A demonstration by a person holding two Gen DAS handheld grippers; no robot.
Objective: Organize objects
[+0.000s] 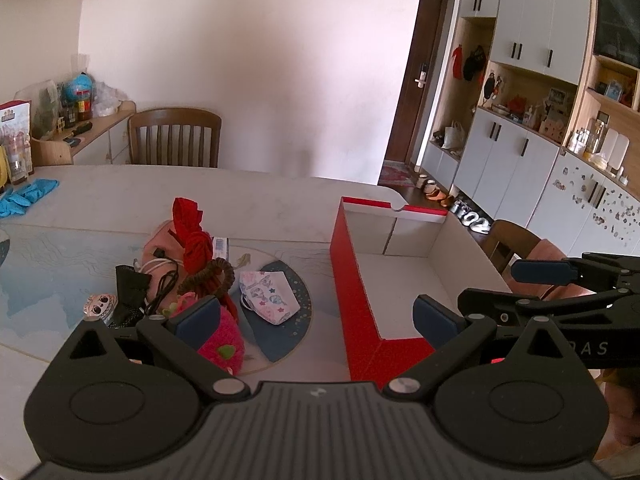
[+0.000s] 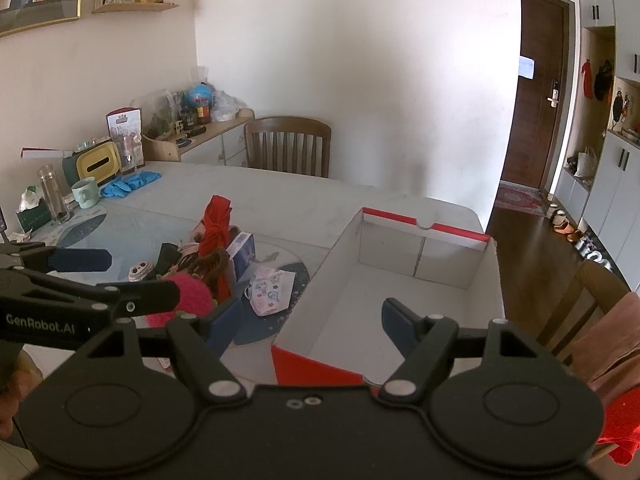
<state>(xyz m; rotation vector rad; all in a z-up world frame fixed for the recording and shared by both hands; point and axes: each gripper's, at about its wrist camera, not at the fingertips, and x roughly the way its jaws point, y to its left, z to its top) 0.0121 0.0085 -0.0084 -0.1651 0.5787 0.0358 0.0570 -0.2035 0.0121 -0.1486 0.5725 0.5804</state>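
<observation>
An open red box [image 1: 352,280] with a white inside stands empty on the table, also in the right wrist view [image 2: 400,240]. Left of it lies a pile: a red rope [image 1: 196,240], a brown hair tie [image 1: 212,274], black cables [image 1: 160,284], a pink fuzzy toy [image 1: 222,336], a small doll head [image 1: 100,304] and a patterned face mask [image 1: 268,296] [image 2: 270,290]. My left gripper [image 1: 316,316] is open and empty above the table's near edge. My right gripper [image 2: 310,320] is open and empty over the box's near corner.
Blue gloves [image 2: 130,184], a green mug [image 2: 86,192], a glass bottle [image 2: 52,196] and a tissue box [image 2: 98,164] sit at the table's far left. A wooden chair [image 1: 176,136] stands behind the table, another chair [image 2: 584,304] at its right.
</observation>
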